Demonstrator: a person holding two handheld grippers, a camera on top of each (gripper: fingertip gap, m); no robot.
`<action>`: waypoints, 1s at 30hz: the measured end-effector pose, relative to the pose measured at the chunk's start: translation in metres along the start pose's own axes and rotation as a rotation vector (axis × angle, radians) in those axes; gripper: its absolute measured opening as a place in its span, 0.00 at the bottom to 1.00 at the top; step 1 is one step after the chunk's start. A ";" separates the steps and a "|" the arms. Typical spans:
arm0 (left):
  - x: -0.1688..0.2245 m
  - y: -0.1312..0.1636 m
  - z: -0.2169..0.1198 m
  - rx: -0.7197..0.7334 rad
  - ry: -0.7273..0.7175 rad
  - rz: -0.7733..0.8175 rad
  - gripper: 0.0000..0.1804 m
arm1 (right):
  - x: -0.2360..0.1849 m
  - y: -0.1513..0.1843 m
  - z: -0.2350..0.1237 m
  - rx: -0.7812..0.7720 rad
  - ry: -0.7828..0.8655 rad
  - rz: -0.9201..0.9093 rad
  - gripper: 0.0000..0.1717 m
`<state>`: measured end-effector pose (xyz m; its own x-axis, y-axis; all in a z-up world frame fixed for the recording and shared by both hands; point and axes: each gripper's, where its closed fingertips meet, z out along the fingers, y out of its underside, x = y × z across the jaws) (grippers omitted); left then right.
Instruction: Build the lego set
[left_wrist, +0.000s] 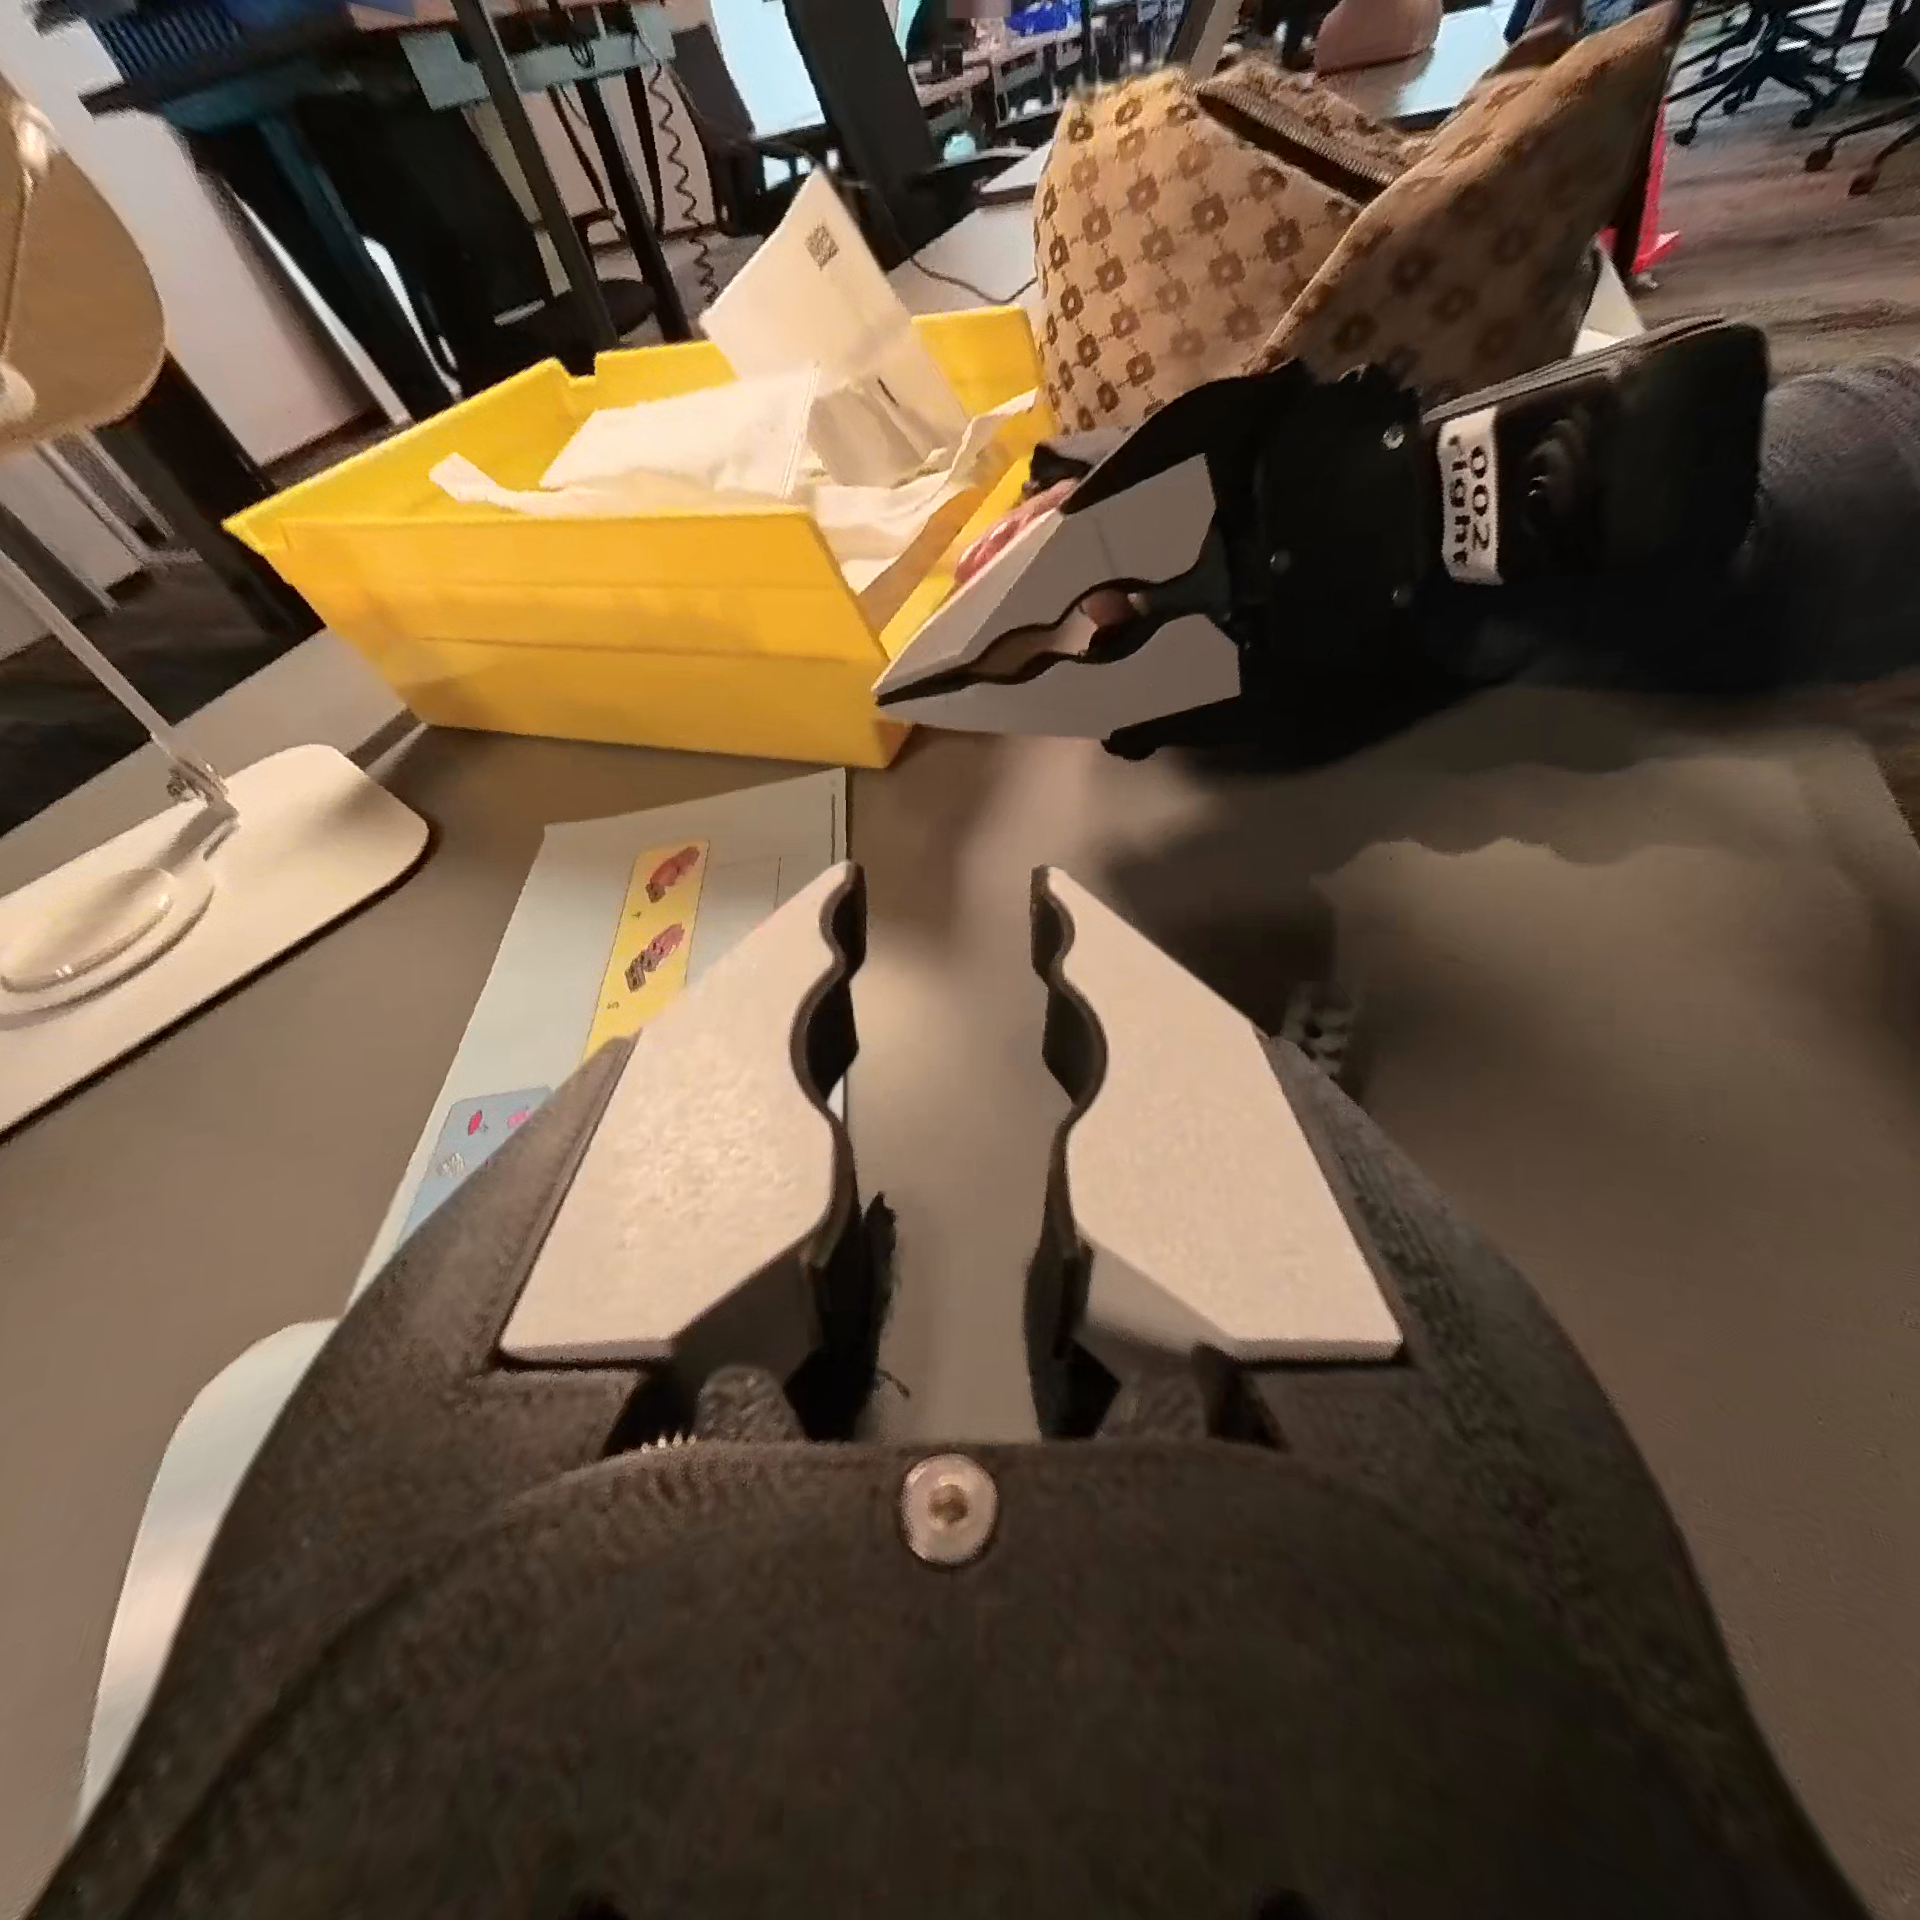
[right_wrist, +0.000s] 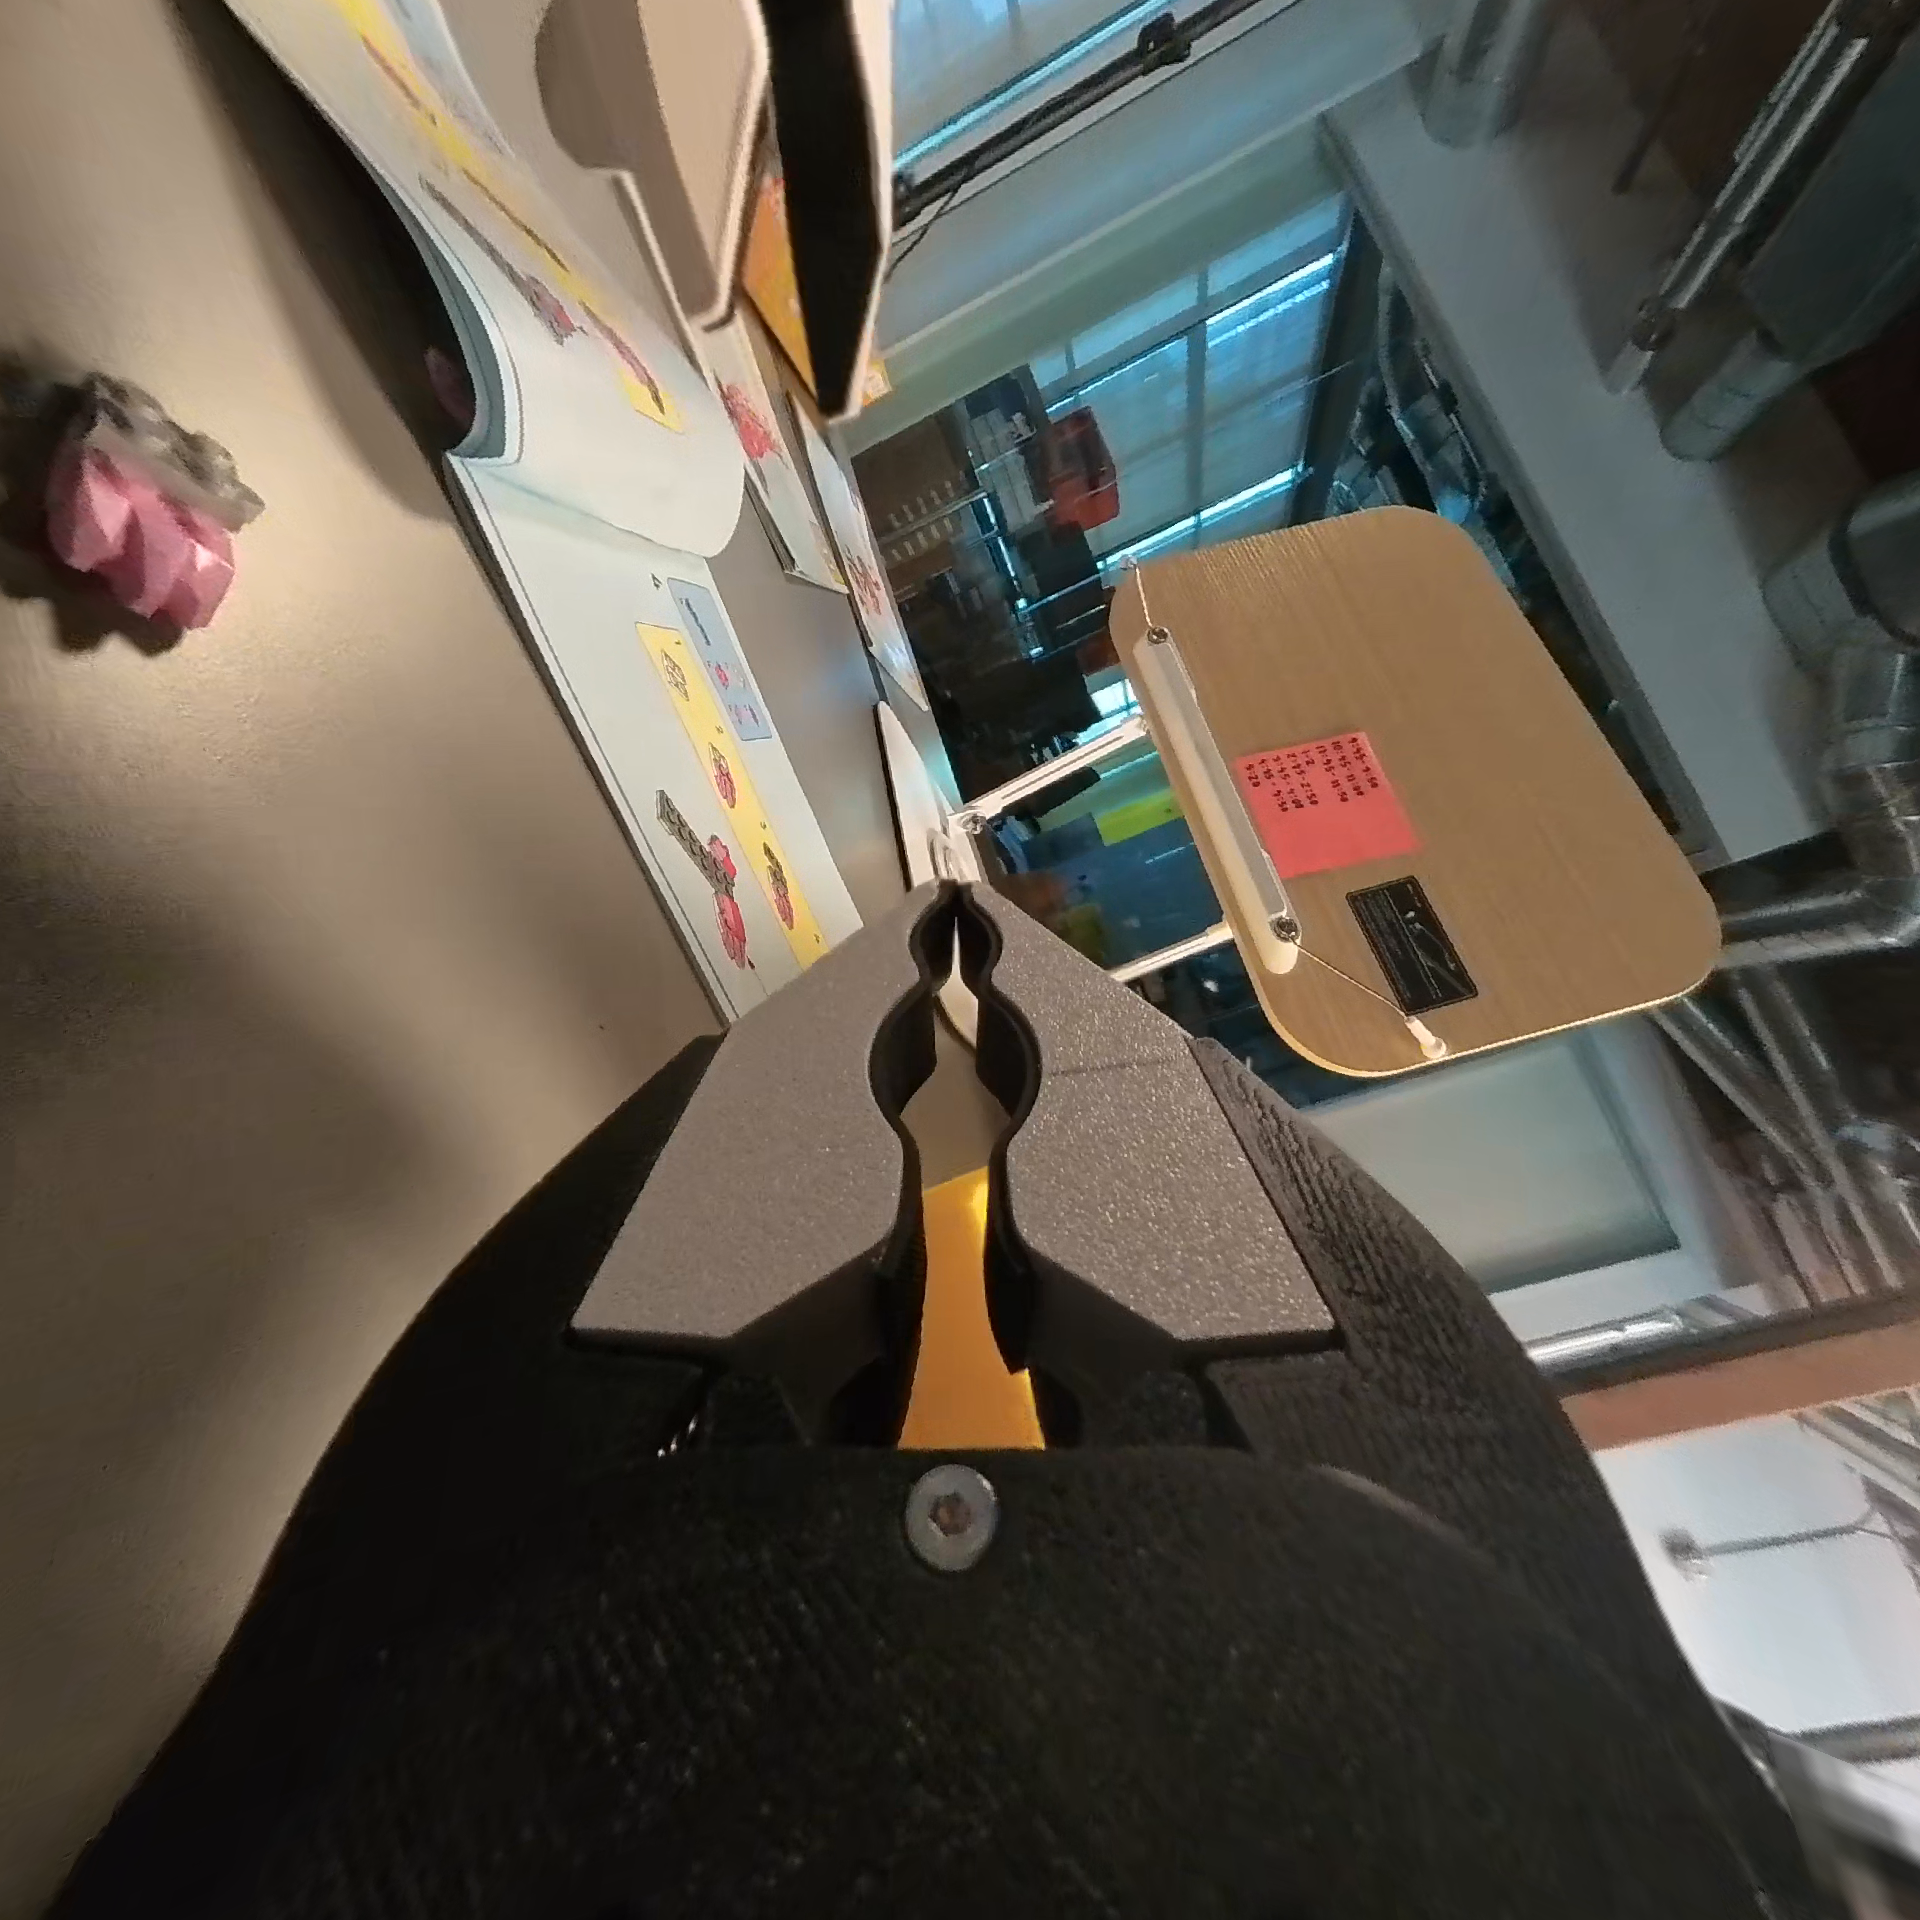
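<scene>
Left tool (left_wrist: 945, 883) agape over grey table (left_wrist: 1558, 1039), right tool (right_wrist: 951, 894) closed bare, one yellow bin (left_wrist: 582, 613), one pink brick cluster (right_wrist: 145, 520)

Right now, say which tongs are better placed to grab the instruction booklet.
Left, probably. The left tongs are open, low over the table with the booklet just beside their left finger. The right tongs are shut, farther off by the yellow bin.
</scene>
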<state>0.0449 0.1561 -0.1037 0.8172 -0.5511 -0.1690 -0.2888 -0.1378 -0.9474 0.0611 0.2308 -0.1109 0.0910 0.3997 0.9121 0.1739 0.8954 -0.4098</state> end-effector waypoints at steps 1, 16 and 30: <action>0.002 -0.003 -0.001 0.013 -0.004 0.013 0.17 | 0.000 -0.002 0.000 0.005 0.005 0.017 0.00; 0.056 -0.082 -0.117 0.147 0.069 -0.311 0.29 | -0.003 0.007 0.010 -0.155 0.083 -0.063 0.00; -0.069 0.074 -0.319 -0.661 -0.459 -0.533 0.25 | 0.010 0.028 0.017 -0.253 0.147 -0.024 0.00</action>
<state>-0.1914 -0.0786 -0.0752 0.9971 0.0742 0.0164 0.0688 -0.7895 -0.6099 0.0503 0.2632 -0.1134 0.2221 0.3293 0.9177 0.4155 0.8195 -0.3946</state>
